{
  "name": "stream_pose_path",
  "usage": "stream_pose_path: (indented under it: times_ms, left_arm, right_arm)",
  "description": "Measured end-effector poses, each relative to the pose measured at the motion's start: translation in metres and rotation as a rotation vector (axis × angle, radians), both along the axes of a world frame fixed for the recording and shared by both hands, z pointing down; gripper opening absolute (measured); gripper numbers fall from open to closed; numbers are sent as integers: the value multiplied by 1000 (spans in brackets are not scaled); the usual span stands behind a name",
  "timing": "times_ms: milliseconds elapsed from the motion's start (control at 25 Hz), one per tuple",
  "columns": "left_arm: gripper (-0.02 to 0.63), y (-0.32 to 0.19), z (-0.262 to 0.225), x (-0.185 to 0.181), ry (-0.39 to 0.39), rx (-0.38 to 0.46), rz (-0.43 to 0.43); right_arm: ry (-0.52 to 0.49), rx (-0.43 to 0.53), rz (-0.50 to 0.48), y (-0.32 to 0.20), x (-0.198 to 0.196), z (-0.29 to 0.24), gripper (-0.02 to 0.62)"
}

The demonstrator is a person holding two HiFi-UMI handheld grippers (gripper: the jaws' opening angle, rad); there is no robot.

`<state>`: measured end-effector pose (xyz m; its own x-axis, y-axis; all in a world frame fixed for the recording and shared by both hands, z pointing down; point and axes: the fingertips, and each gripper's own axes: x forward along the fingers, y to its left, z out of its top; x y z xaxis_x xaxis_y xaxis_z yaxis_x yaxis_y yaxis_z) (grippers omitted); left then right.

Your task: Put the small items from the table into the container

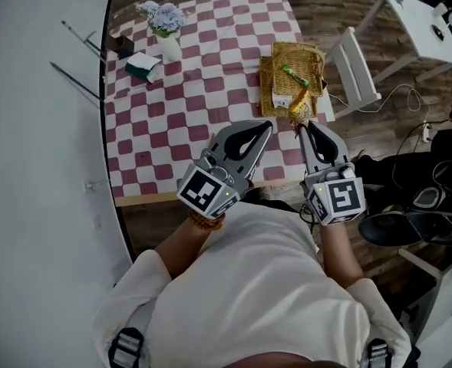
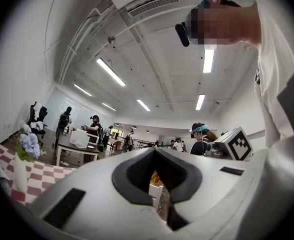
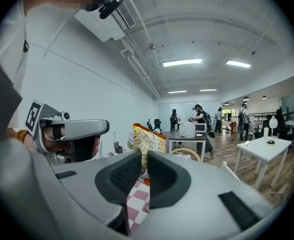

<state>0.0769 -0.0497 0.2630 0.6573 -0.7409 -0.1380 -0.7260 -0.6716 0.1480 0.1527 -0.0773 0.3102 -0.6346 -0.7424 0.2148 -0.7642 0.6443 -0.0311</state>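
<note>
Pinching yellow crinkly snack bag with right gripper, right of centre in head view, at lower edge of woven wicker basket on red-white checkered table. Holding left gripper pressed together, empty, mid-frame.

Snack bag lower end hidden between right tool jaws; white item in basket too small to identify; surface near edge hidden behind left tool and right tool; left gripper view: yellow thing mostly hidden behind the jaws, can't tell what.
</note>
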Motion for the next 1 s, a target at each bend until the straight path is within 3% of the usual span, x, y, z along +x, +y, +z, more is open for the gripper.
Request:
stream_pose_path:
  times_ms: [200,480,840,1000]
  left_arm:
    - [26,0,-2,17,-2,-8,41]
    - [26,-7,18,13,-31,-37,23]
    - [26,-57,53,22,-82,-36,33]
    - [26,-87,75,25,-94,-93,39]
  right_arm:
    - [5,-17,41,1,20,0,57]
    - [14,-21,29,-9,15,12,57]
    - [138,-54,23,-81,19,54,57]
    - [204,-102,20,-122,18,81,57]
